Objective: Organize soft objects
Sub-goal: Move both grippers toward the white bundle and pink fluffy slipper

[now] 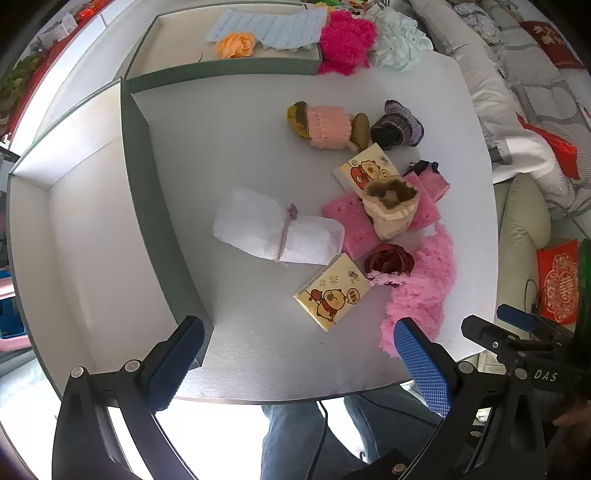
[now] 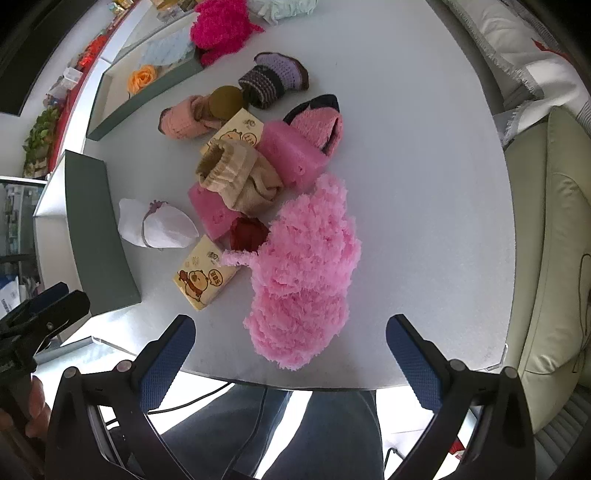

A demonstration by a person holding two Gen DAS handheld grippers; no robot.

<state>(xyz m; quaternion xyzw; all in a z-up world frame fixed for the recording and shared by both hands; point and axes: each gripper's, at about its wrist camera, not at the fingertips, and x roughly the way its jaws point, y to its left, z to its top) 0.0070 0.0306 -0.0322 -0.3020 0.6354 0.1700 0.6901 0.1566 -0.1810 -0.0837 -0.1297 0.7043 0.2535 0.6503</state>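
Soft objects lie in a heap on the white table (image 1: 258, 147): a white tied pouch (image 1: 273, 230), two tissue packs (image 1: 332, 291), pink sponges (image 1: 347, 221), a beige drawstring bag (image 1: 391, 206), a dark red fabric rose (image 1: 388, 260), a fluffy pink yarn piece (image 2: 306, 266), a pink knitted item (image 1: 328, 125) and a purple knitted bootie (image 1: 399, 125). My left gripper (image 1: 299, 360) is open and empty above the table's near edge. My right gripper (image 2: 291, 354) is open and empty, just short of the fluffy pink piece.
Two green-walled trays: one at the left (image 1: 55, 229), one at the back (image 1: 177, 55) holding an orange rose (image 1: 236, 44) and a blue cloth (image 1: 273, 26). A magenta yarn piece (image 1: 347, 40) and a pale green one (image 1: 399, 40) sit beside it. A sofa (image 2: 546, 221) stands at the right.
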